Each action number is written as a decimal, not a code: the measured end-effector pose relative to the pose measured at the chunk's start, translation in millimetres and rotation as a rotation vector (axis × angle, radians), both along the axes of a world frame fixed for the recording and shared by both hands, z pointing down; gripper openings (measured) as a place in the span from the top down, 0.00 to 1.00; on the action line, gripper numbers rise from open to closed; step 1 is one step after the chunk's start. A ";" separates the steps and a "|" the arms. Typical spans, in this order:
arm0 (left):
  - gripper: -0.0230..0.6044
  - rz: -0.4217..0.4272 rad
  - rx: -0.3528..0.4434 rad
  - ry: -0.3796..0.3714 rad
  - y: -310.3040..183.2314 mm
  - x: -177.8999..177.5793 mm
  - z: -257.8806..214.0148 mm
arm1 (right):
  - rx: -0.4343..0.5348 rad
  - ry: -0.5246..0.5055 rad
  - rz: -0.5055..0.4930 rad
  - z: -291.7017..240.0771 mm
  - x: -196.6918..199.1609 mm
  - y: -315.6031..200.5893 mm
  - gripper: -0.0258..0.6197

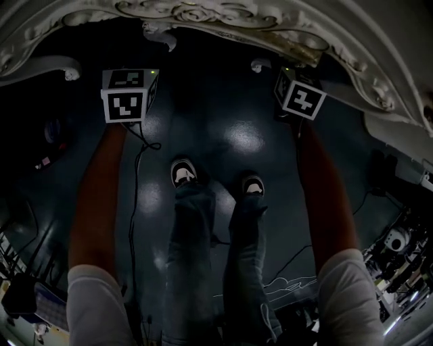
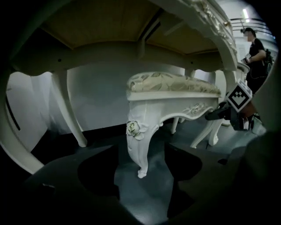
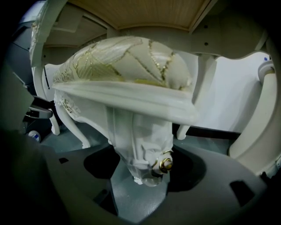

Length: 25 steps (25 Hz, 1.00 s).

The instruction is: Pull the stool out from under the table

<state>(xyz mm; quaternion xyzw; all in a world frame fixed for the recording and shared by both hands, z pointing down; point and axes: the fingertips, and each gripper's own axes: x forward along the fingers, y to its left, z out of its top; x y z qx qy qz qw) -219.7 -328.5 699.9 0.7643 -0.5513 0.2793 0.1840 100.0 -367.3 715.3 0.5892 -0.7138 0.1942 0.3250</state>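
Observation:
The white carved stool with a patterned cushion stands under the ornate white table. My left gripper is open. The stool's near front leg, carved with a rose, stands a little ahead of its jaws and nothing touches them. My right gripper is open too, with another stool leg deep between its jaws, a gold knob on that leg's side. In the left gripper view the right gripper shows at the stool's far corner. In the head view both marker cubes sit at the table's edge.
Curved table legs stand either side of the stool. The floor is dark and glossy, with a cable trailing across it. The holder's own legs and shoes are just behind the grippers. Another person stands far right.

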 end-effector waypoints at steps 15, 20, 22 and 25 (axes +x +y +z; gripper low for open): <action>0.46 0.131 -0.088 -0.020 -56.7 20.9 28.6 | 0.000 -0.010 0.023 3.5 2.9 2.4 0.46; 0.50 0.110 -0.108 -0.018 -58.9 17.2 34.2 | 0.009 -0.005 0.014 1.8 1.7 1.1 0.46; 0.52 0.118 -0.098 -0.052 -58.7 14.9 33.5 | 0.018 -0.002 0.010 1.4 2.2 0.8 0.46; 0.54 0.128 -0.059 -0.081 -62.5 15.9 25.2 | 0.027 0.003 0.009 0.5 3.3 -0.5 0.46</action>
